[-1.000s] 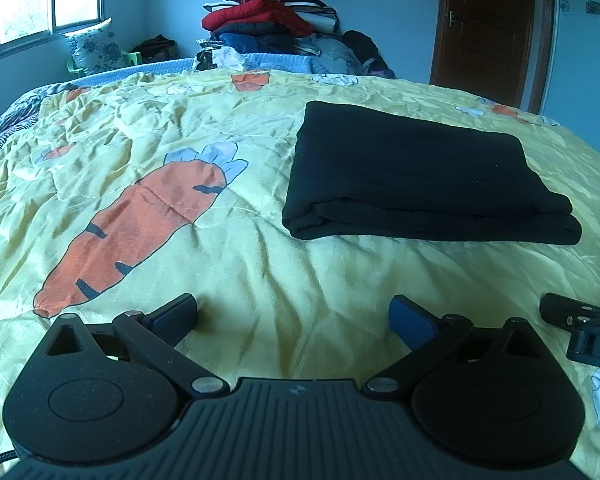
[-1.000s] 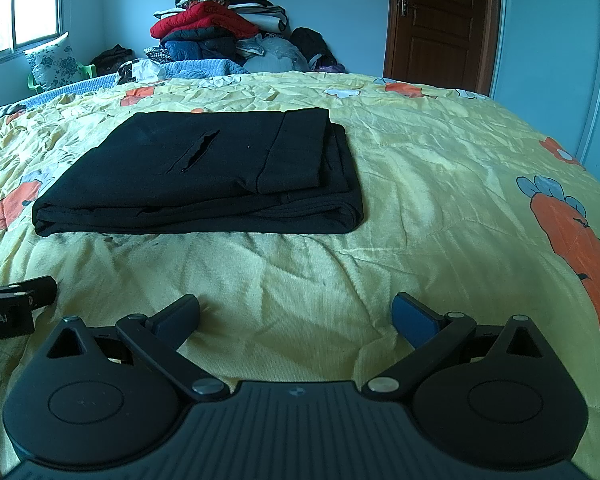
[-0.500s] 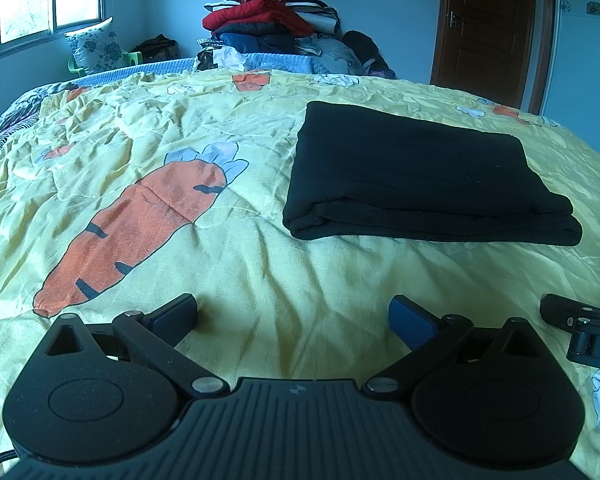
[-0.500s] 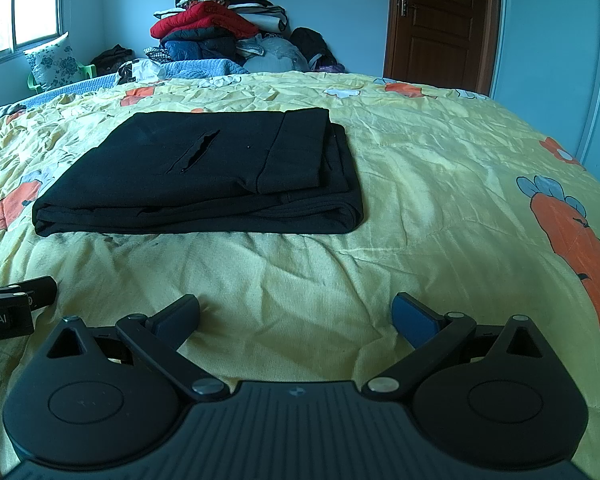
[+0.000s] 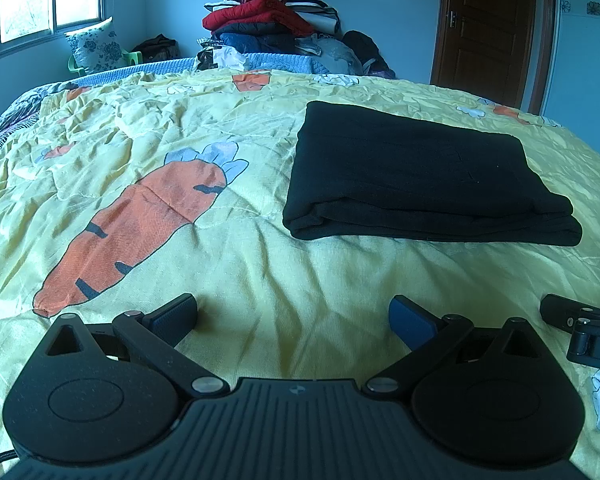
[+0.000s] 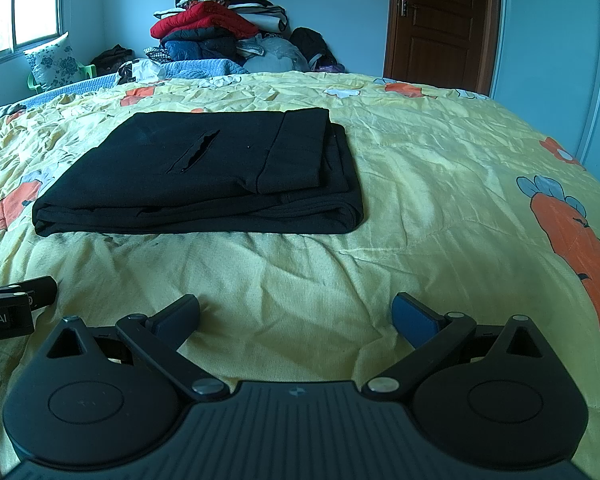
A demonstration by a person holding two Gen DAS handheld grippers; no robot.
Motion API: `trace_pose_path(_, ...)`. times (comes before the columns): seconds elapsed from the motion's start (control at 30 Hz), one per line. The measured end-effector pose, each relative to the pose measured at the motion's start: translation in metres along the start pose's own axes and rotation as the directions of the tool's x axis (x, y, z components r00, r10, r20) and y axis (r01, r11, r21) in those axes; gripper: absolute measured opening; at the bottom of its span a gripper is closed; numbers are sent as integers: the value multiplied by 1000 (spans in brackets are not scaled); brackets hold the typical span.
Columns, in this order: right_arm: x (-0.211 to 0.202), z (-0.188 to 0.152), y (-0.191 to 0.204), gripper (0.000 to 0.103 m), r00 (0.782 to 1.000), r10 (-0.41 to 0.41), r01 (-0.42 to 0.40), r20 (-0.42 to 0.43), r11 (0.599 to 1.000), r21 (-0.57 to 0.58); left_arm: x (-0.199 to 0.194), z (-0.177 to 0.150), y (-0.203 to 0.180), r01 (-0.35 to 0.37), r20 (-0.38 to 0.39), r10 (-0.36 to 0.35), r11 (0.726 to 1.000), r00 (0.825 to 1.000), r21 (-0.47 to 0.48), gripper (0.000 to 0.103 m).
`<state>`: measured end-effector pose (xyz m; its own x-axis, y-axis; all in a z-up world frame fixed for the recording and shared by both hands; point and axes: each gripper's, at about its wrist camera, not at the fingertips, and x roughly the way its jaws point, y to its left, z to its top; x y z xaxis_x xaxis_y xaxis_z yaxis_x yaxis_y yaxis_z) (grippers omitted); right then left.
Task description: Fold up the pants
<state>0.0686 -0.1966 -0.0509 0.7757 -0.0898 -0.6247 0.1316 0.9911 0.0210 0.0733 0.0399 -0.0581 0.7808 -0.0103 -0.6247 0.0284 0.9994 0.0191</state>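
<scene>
**Left wrist view: pants folded, both grippers released**

Left wrist view shows the black pants point(image 5: 420, 184) folded into a flat rectangle on the yellow carrot-print bedspread point(image 5: 140, 140), ahead and to the right of the left gripper point(image 5: 294, 316). That gripper sits low over the bedspread, its fingers spread wide with nothing between them — clear of the pants. At the right edge, part of the right gripper's body is visible.

Right wrist view places the pants point(image 6: 204, 176) ahead and to the left of the right gripper point(image 6: 296, 316), likewise spread apart and empty, well short of the nearest fold. A slit pocket shows on the top layer. Beyond the bed — a pile of clothes point(image 6: 216, 28) against the wall and a brown door point(image 6: 440, 20).
</scene>
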Motion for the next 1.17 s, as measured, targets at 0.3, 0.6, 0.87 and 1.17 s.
trace_pose_path(0.3,0,0,0,103,1000,0,0,0,1000,0,0,0,0,0,0,0,1000,1000,0,103)
trace_pose_path(0.6,0,0,0,103,1000,-1,1,0,1000,0,0,0,0,0,0,0,1000,1000,0,103)
trace_pose_path(0.87,0,0,0,103,1000,-1,1,0,1000,0,0,0,0,1,0,-1,1000,1000,0,103)
trace_pose_path(1.17,0,0,0,103,1000,0,0,0,1000,0,-1,-1,3,12,0,-12,1000,1000,-4,102)
